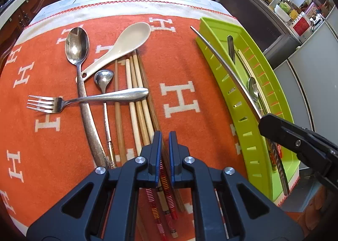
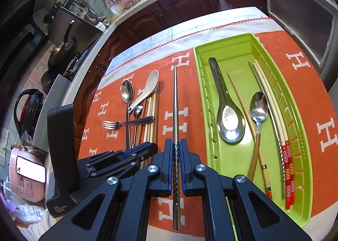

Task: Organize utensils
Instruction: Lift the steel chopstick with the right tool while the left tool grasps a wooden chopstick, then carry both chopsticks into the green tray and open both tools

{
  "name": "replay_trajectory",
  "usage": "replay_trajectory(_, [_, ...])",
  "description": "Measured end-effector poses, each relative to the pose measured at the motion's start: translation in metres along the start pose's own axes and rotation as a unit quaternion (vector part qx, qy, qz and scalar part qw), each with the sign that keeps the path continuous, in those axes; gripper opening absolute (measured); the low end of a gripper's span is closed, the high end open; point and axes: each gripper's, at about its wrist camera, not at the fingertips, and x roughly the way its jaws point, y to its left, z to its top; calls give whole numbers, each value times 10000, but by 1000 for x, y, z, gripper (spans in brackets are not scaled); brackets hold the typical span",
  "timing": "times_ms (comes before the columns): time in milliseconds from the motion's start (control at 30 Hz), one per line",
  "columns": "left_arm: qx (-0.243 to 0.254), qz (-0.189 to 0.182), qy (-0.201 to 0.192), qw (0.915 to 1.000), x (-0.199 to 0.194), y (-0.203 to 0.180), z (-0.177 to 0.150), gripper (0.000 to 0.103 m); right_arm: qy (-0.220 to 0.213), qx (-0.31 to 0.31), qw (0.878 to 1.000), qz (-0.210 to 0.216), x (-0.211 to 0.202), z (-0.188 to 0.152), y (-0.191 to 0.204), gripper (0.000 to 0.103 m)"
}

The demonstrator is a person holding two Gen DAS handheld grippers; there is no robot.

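An orange cloth (image 1: 118, 19) patterned with white H letters and edged in white with red stitching is spread over the table, and dark wooden cabinets (image 2: 190, 4) under a pale counter are seen behind it. Pans and a kettle (image 2: 27, 110) are stood along the counter in the right wrist view, while jars and bottles are crowded on a shelf in the left wrist view. A lime-green tray (image 2: 238, 46) with a slotted wall is set on the cloth; a wide metal spoon (image 2: 230, 122), a wooden-handled spoon (image 2: 258, 108) and several chopsticks are laid inside it. Beside the tray, well apart from it, a metal spoon (image 1: 77, 44), a white ceramic spoon (image 1: 128, 40), a small ladle (image 1: 103, 78) and a bundle of chopsticks (image 1: 135, 101) are piled loosely, with a fork (image 1: 88, 98) laid across them. A slim metal chopstick (image 2: 175, 97), smooth towards its tip and twisted at the handle, is clamped in the right gripper (image 2: 176, 144) and held above the cloth, just beside the tray. The left gripper (image 1: 165, 135) is clenched over the red-banded chopstick ends, and whether one is gripped cannot be told.
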Motion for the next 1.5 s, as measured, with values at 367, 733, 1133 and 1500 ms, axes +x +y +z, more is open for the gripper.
replay_trajectory(367, [122,365,-9,9993,3,-14,4,5,-107,74,9999,66,-8,-2,-4,5])
replay_trajectory(733, [148,404,-23,9991,4,-13,4,14,-164,124,9997,124,-13,-1,-9,5])
replay_trajectory(1133, [433,762,68,9961,17,-30,8,23,-200,211,9995,105,-15,-3,-16,5])
replay_trajectory(1500, [-1,286,-58,9996,-19,-22,10,4,-281,284,9989,235,-23,-5,-18,5])
